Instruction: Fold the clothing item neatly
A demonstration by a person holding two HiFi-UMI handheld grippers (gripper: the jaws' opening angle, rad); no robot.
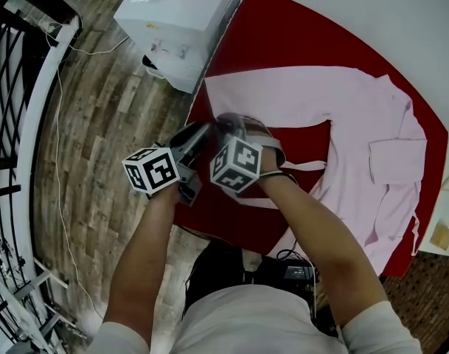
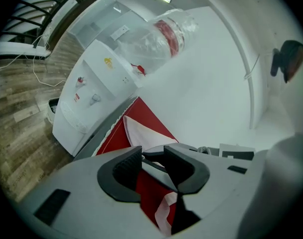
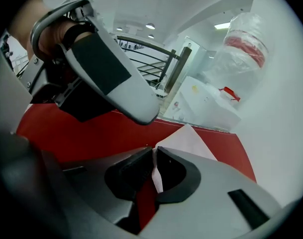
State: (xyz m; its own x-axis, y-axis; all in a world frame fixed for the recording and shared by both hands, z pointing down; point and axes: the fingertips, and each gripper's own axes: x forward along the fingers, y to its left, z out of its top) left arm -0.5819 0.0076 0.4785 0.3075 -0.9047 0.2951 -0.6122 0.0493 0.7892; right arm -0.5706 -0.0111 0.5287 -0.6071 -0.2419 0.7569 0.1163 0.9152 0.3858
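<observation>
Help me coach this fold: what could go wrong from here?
The right claw pinches only a thin edge of the pink sleeve; it may slip out on lifting. The open left claw sits over the red cloth and could grab it too. Both claws crowd together and might collide.

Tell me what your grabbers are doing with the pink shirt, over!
Left gripper open, nothing gripped. Right gripper shut on pink shirt edge. Shirt spread out on red cloth. Nothing lying on it.
</observation>
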